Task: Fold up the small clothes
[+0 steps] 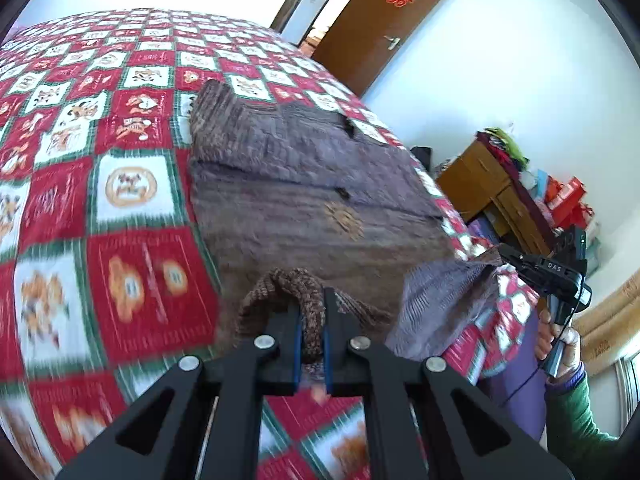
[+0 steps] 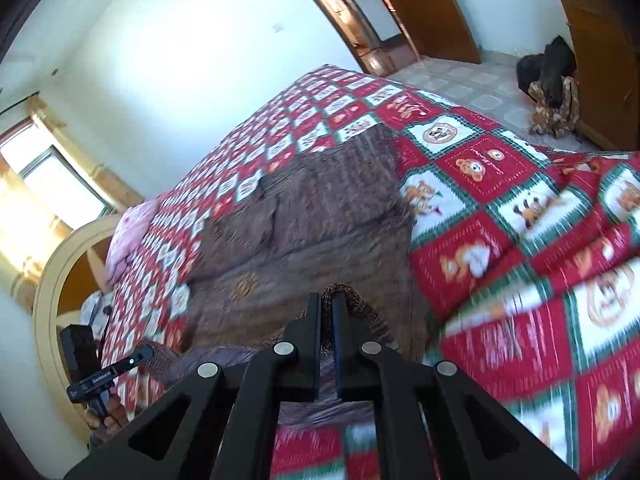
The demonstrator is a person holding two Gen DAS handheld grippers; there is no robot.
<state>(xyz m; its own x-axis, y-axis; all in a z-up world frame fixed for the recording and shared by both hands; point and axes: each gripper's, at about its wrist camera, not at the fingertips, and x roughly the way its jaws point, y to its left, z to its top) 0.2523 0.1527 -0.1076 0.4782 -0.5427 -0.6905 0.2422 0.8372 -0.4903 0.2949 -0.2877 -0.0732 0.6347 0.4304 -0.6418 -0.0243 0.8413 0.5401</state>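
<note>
A brown-grey knitted sweater (image 1: pixel 304 184) lies spread on a bed with a red, white and green checked blanket (image 1: pixel 120 184). My left gripper (image 1: pixel 311 304) is shut on the sweater's ribbed hem and holds it lifted above the bed's near edge. My right gripper (image 2: pixel 327 300) is shut on another part of the hem; it also shows at the right of the left wrist view (image 1: pixel 508 254), pinching a raised corner of the cloth. The sweater (image 2: pixel 312 216) stretches away from both grippers. The left gripper shows at the lower left of the right wrist view (image 2: pixel 140 354).
A brown door (image 1: pixel 384 20) stands open beyond the bed. A wooden cabinet (image 1: pixel 488 184) piled with clothes and red boxes stands at the right. A curved headboard (image 2: pixel 60 264) and a pink pillow (image 2: pixel 128 232) are at the bed's far end. Dark clothes (image 2: pixel 548 76) lie on the floor.
</note>
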